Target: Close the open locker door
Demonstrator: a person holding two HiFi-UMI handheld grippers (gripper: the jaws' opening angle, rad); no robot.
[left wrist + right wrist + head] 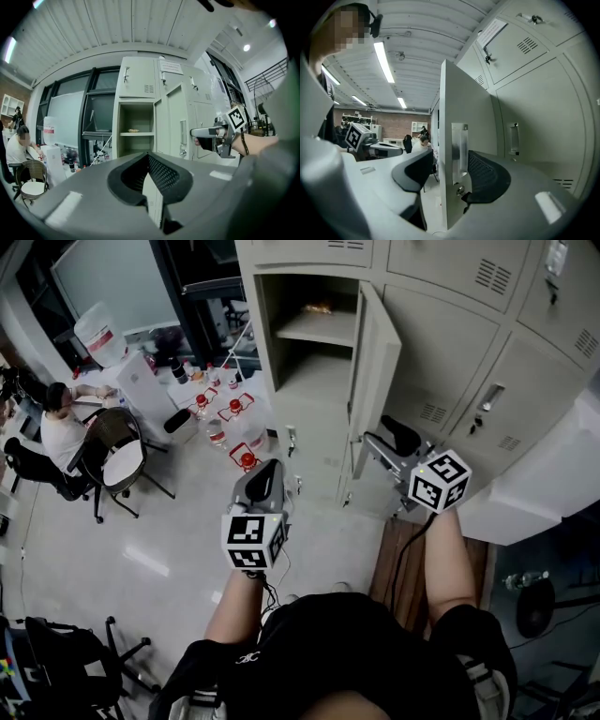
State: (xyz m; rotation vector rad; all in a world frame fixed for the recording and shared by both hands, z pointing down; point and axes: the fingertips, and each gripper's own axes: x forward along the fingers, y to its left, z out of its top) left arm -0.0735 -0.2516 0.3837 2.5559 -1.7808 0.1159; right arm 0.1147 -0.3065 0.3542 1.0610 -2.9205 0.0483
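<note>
The open locker door (375, 371) stands out from the pale grey locker bank, with its compartment (314, 352) open to its left. In the left gripper view the door (176, 122) shows edge-on beside that compartment (133, 140). My right gripper (389, 442) is at the door's lower free edge. In the right gripper view the door (459, 154) and its metal handle plate (459, 145) run between the jaws of my right gripper (450, 173), which stand wide apart. My left gripper (265, 479) hangs in the air left of the door, open and empty (150, 176).
A small item (319, 307) lies on the upper shelf. Closed lockers (450, 343) fill the right. Red-capped bottles (230, 423) and a water dispenser (122, 362) stand left of the lockers. A seated person (61, 427) and a chair (117, 451) are far left.
</note>
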